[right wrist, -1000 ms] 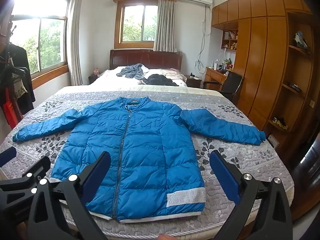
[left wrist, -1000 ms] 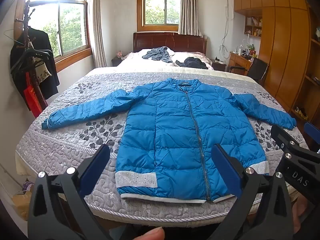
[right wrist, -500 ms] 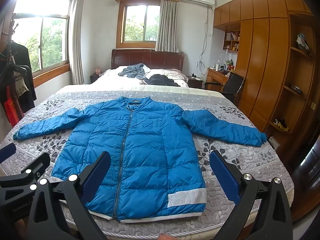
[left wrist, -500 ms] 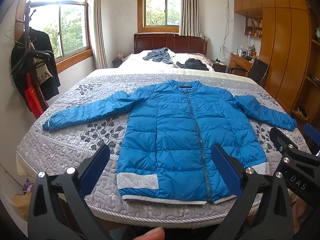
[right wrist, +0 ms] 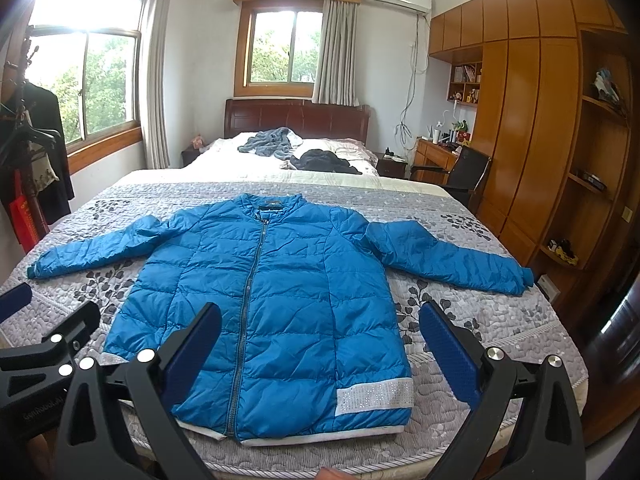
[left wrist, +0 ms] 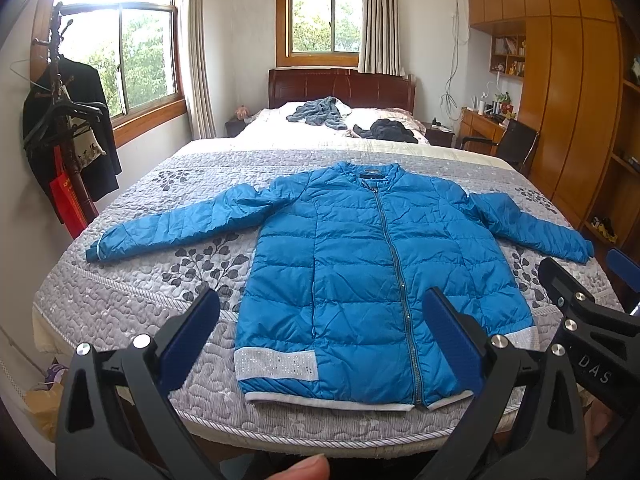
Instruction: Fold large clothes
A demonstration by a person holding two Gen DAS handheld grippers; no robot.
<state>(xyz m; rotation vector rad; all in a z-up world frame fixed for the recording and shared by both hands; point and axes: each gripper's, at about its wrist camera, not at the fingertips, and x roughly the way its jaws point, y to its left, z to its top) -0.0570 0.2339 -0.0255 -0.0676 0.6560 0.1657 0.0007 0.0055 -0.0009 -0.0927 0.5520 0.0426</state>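
On the bed (left wrist: 120, 304), over its grey flowered quilt, a blue jacket (left wrist: 360, 280) lies flat and zipped, front up. Its long axis runs from the hem at the near edge to the collar, which points toward the headboard (right wrist: 296, 118); both sleeves spread sideways. Above the near edge, the left gripper (left wrist: 320, 332) and the right gripper (right wrist: 320, 340) hang with jaws wide apart, holding nothing.

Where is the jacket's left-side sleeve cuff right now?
In the left wrist view, the cuff lies flat on the grey quilt near the bed's left edge, by the coat rack, ahead and left of the open left gripper.
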